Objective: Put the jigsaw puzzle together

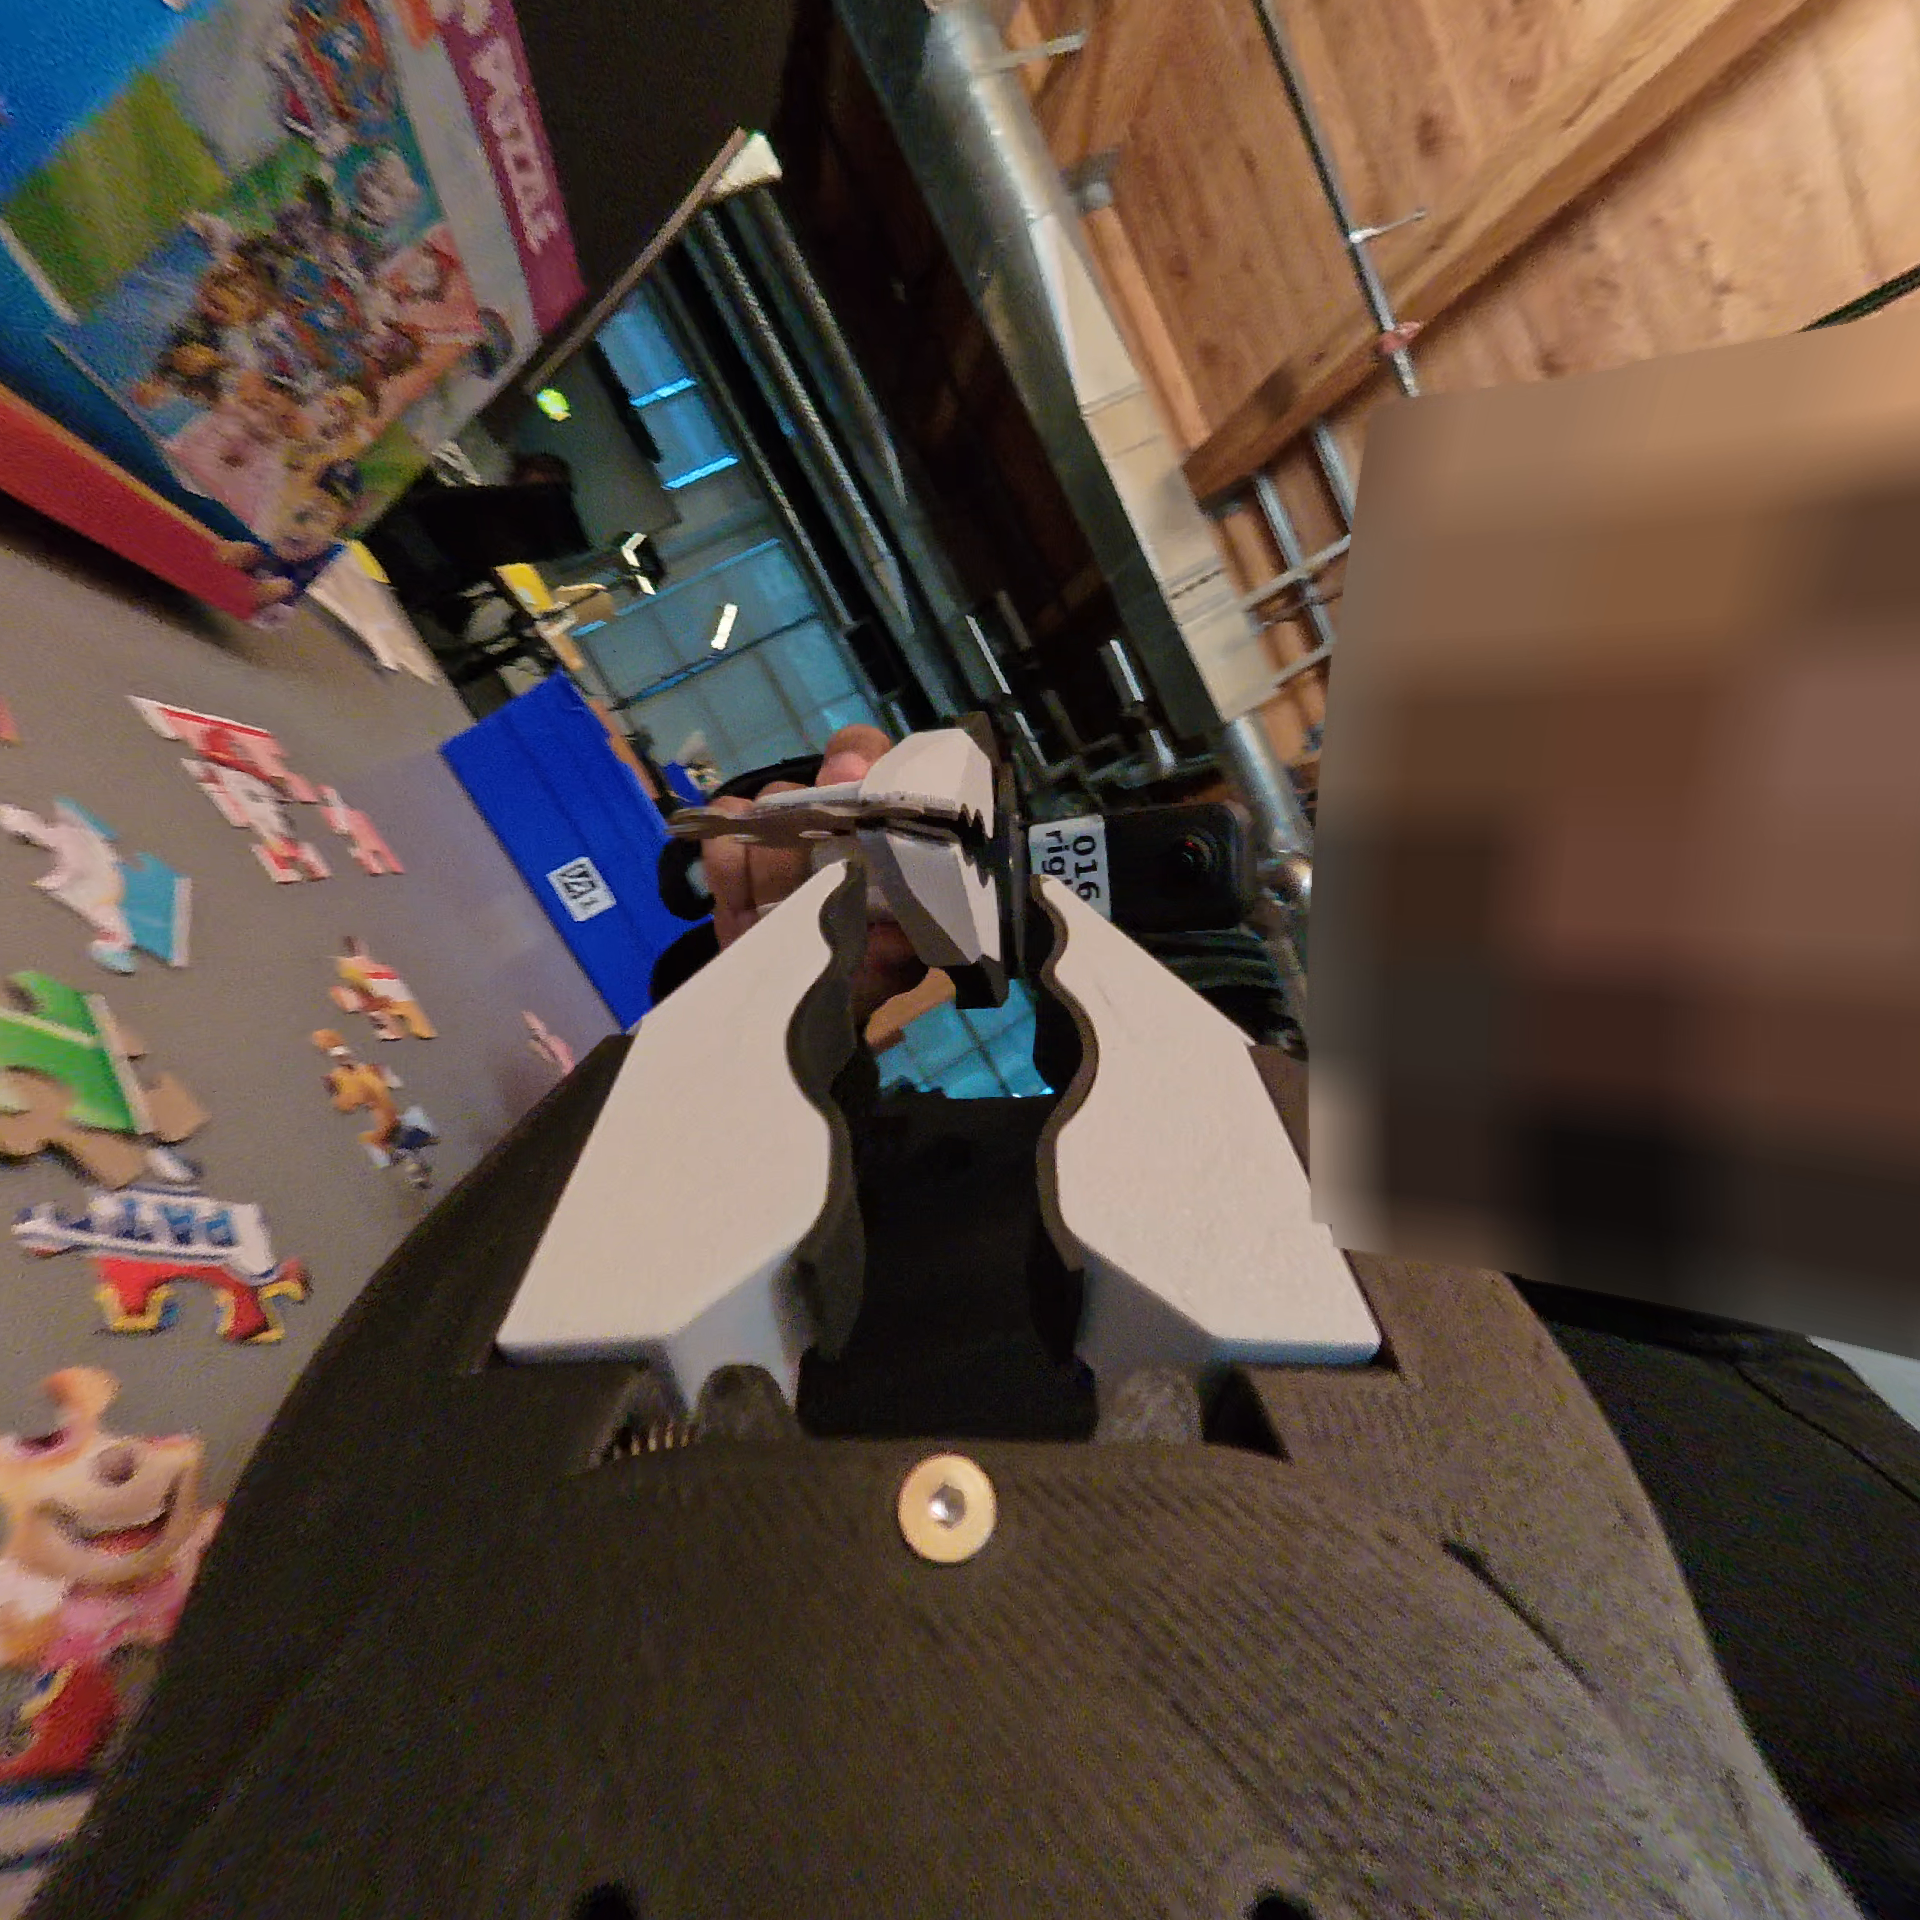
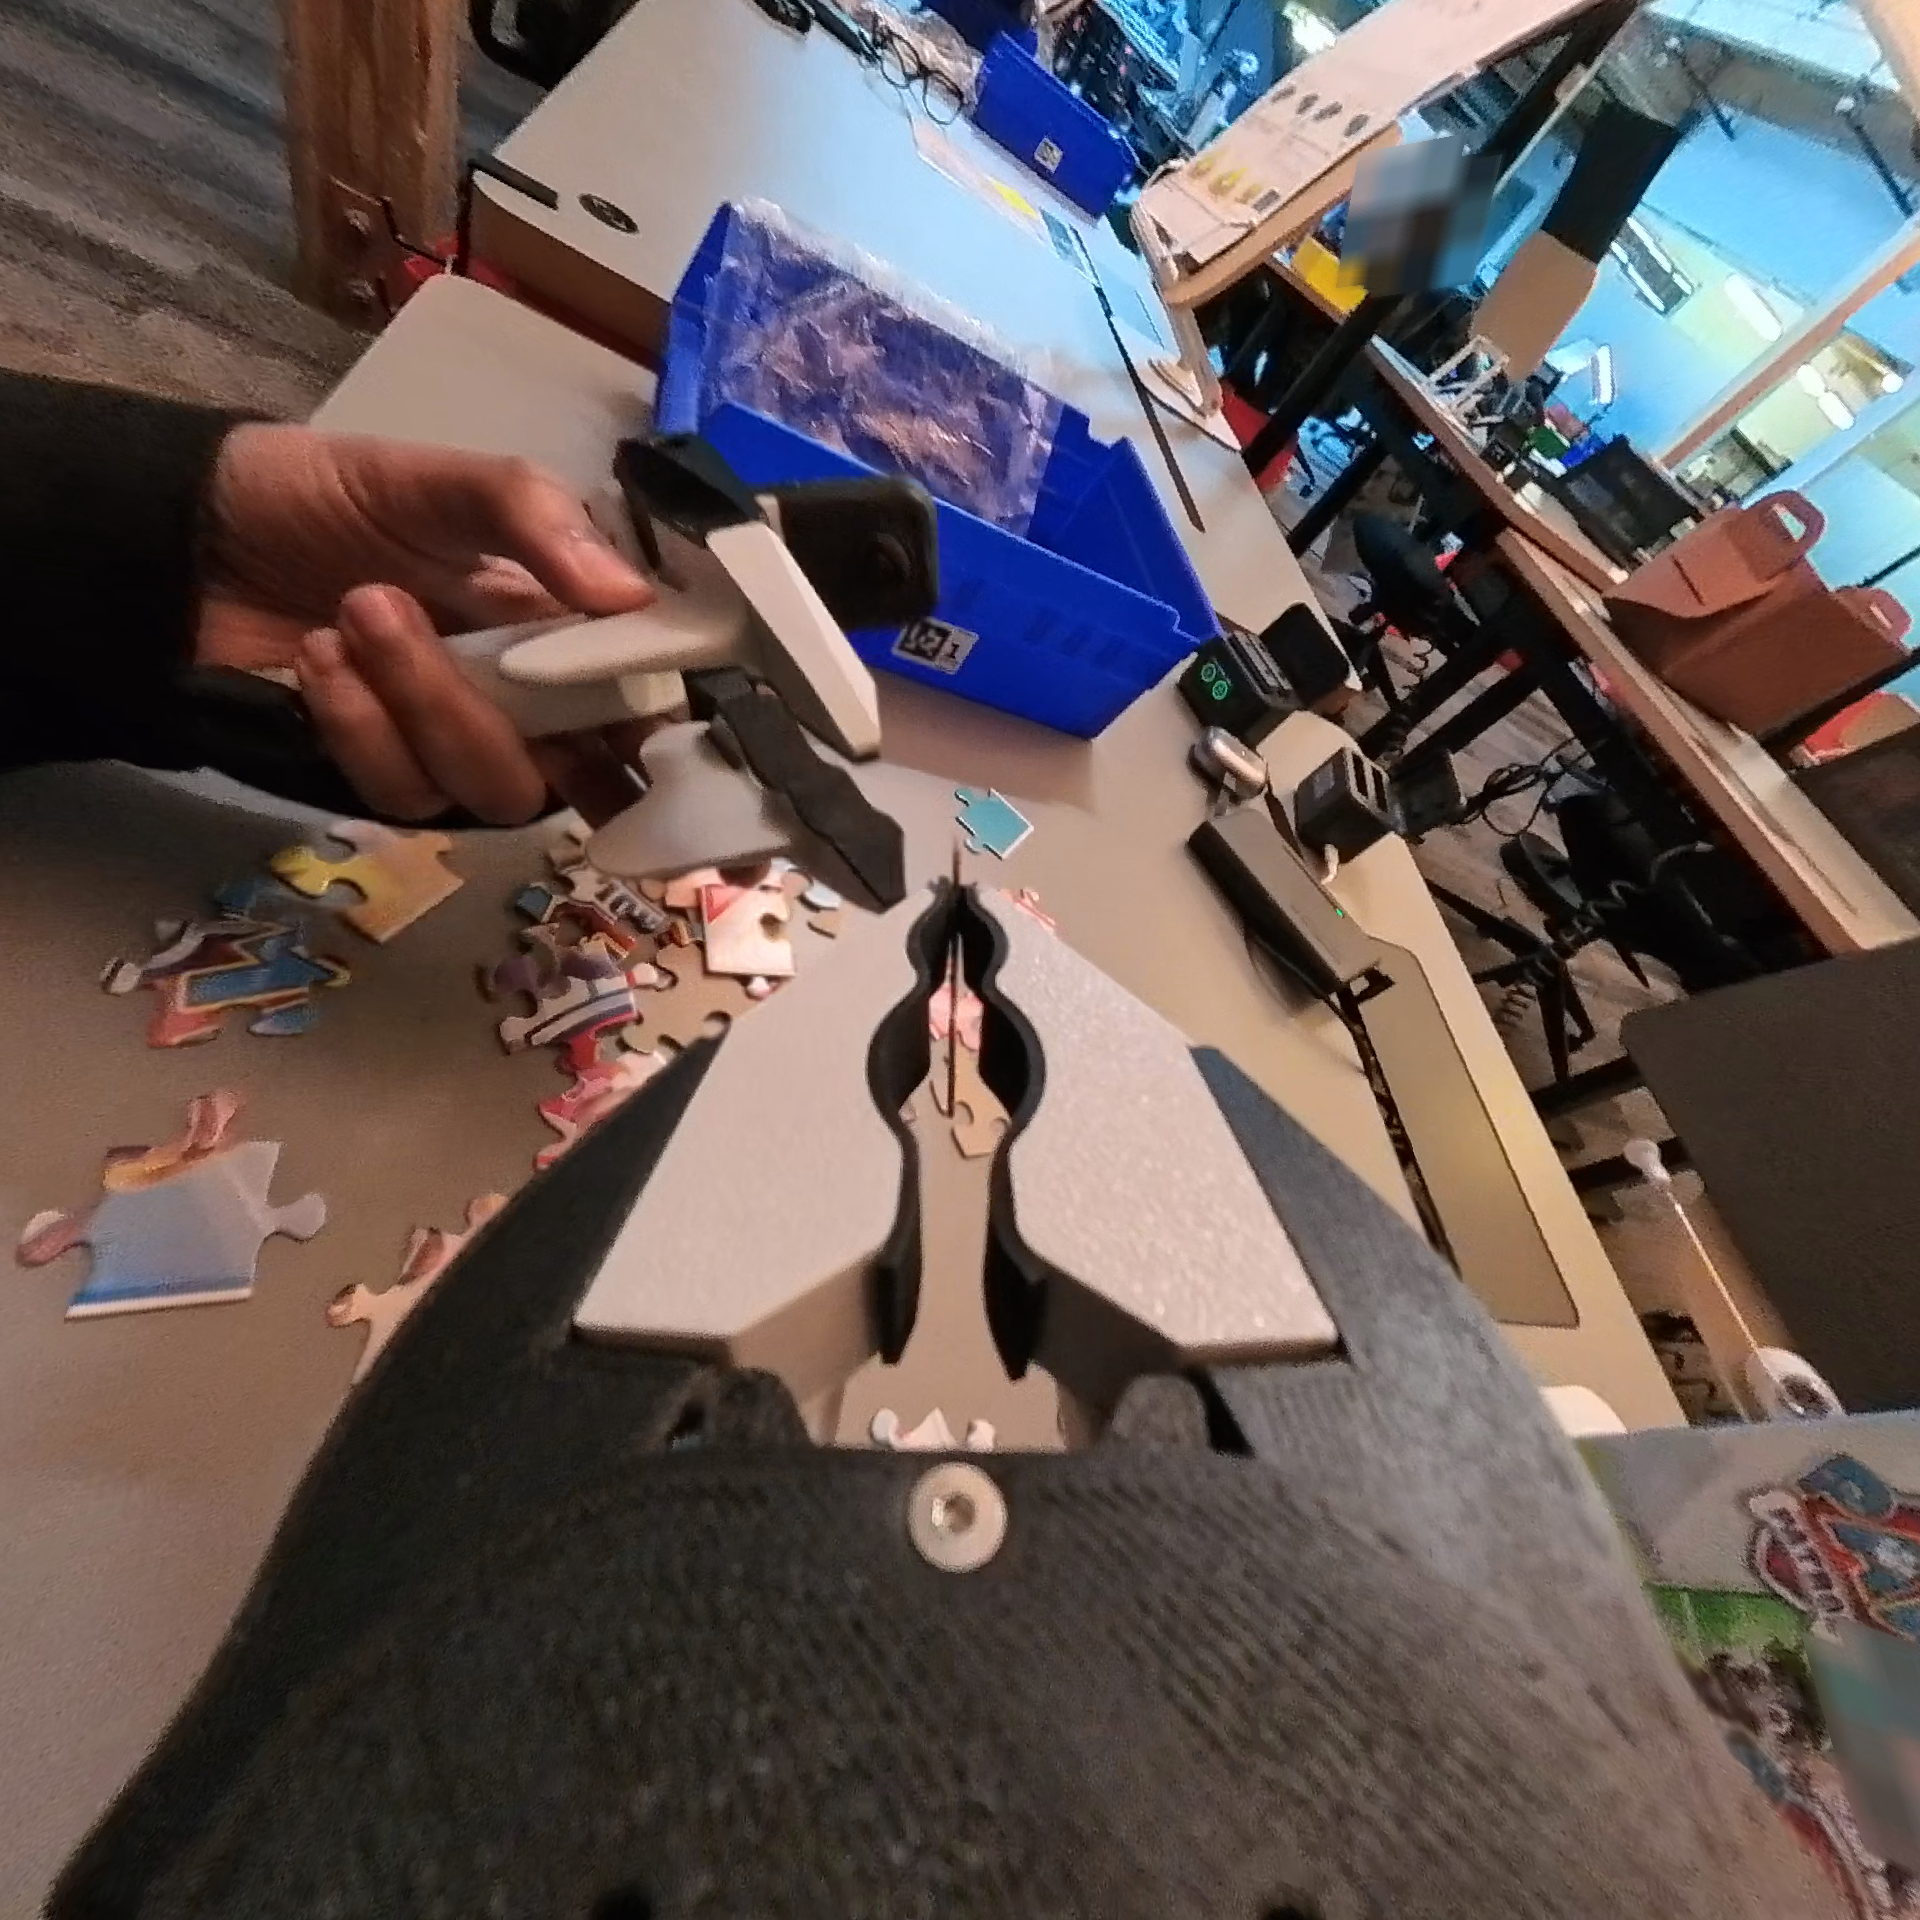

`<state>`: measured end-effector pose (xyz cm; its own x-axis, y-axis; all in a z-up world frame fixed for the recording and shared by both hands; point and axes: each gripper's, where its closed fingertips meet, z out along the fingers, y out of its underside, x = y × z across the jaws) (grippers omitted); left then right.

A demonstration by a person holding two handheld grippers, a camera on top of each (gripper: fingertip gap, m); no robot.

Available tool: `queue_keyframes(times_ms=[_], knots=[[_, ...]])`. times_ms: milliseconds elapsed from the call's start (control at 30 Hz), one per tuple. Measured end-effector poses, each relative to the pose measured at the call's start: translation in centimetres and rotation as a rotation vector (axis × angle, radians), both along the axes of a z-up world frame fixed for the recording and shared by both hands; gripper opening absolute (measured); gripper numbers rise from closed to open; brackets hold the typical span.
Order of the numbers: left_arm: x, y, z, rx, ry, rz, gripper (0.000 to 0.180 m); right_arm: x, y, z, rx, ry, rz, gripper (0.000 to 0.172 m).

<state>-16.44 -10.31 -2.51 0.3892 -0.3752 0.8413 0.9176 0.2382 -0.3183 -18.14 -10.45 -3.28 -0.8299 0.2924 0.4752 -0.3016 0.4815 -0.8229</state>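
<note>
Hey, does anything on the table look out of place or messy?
Mostly a loose scatter of puzzle pieces, some lying cardboard side up. One teal puzzle piece sits alone near the blue bin, apart from the rest. Nothing looks damaged.

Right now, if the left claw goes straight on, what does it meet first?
The right claw, dead ahead between its open fingertips; probably the thin dark piece it pinches comes first, though depth is unclear.
</note>
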Motion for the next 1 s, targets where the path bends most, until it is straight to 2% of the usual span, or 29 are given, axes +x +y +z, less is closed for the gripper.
queue_keyframes(times_ms=[133, 200, 300, 400, 500, 567, 733, 800, 867, 1000], knots=[[-1.9, -3.1, -0.4, -0.111, 0.040, 0.168, 0.031, -1.0, 0.5, -0.6, 0.003, -0.022, -0.034, 0.000], [-3.3, -4.7, -2.1, -0.304, 0.086, 0.303, 0.030, -1.9, 0.2, -1.7, 0.042, -0.024, -0.052, 0.000], [-5.1, -7.5, -5.2, -0.676, 0.188, 0.509, 0.031, -3.6, -1.7, -3.8, 0.114, -0.016, -0.056, 0.000], [-5.9, -9.6, -5.5, -0.864, 0.295, 0.656, 0.031, -5.0, -5.7, -6.2, 0.149, -0.075, 0.012, 0.000], [-6.2, -10.9, -4.9, -0.909, 0.367, 0.752, 0.030, -6.7, -9.6, -8.1, 0.164, -0.154, 0.048, 0.000], [-6.4, -12.1, -4.6, -0.916, 0.392, 0.816, 0.029, -8.6, -11.2, -9.2, 0.224, -0.115, 0.012, 0.000], [-6.2, -14.0, -2.6, -0.766, 0.448, 0.911, 0.022, -11.0, -13.6, -12.8, 0.401, -0.073, -0.104, 0.002], [-6.0, -14.3, -2.2, -0.724, 0.447, 0.900, 0.023, -10.9, -13.9, -14.0, 0.437, -0.104, -0.140, 0.018], [-5.8, -15.0, -2.3, -0.729, 0.451, 0.911, 0.023, -10.5, -13.7, -14.3, 0.442, -0.126, -0.162, 0.026], [-5.3, -16.8, -1.9, -0.706, 0.443, 0.963, 0.024, -8.1, -11.9, -13.0, 0.353, -0.267, -0.176, 0.042]])
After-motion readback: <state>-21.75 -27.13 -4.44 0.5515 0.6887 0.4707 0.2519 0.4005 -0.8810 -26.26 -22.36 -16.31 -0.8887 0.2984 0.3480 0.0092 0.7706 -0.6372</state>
